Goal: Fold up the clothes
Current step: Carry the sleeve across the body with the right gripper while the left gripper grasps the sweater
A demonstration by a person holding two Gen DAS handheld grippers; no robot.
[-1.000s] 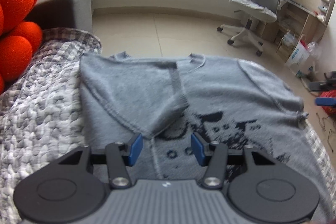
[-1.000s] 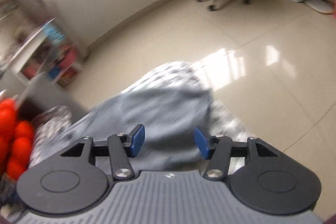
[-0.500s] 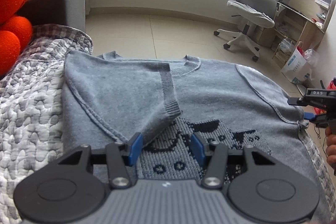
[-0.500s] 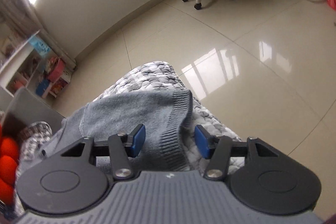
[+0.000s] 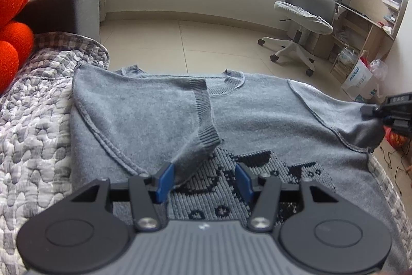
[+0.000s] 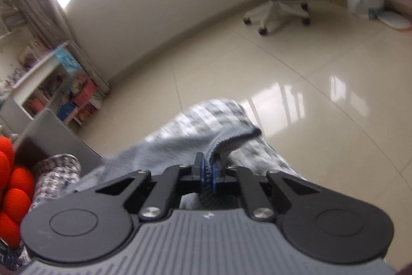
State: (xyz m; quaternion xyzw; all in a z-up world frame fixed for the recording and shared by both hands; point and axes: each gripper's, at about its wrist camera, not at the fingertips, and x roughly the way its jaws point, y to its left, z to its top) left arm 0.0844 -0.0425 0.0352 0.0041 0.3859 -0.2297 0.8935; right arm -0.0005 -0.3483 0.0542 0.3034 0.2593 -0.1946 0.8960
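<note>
Since a second ago the right hand-held gripper (image 6: 208, 172) has clamped the sweater (image 5: 257, 115) sleeve's cuff, seemingly — left hand-held gripper (image 5: 204, 181) gapes.

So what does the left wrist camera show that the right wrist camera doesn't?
Only the left wrist view shows the grey sweater's whole front: the neckline, the dark knitted pattern, one sleeve folded across the chest, and the left gripper with open jaws over it.

Only the right wrist view shows the right gripper up close, jaws shut on the ribbed cuff.

Both show the sweater, the patterned quilt, the orange cushion, the office chair and the tiled floor.
</note>
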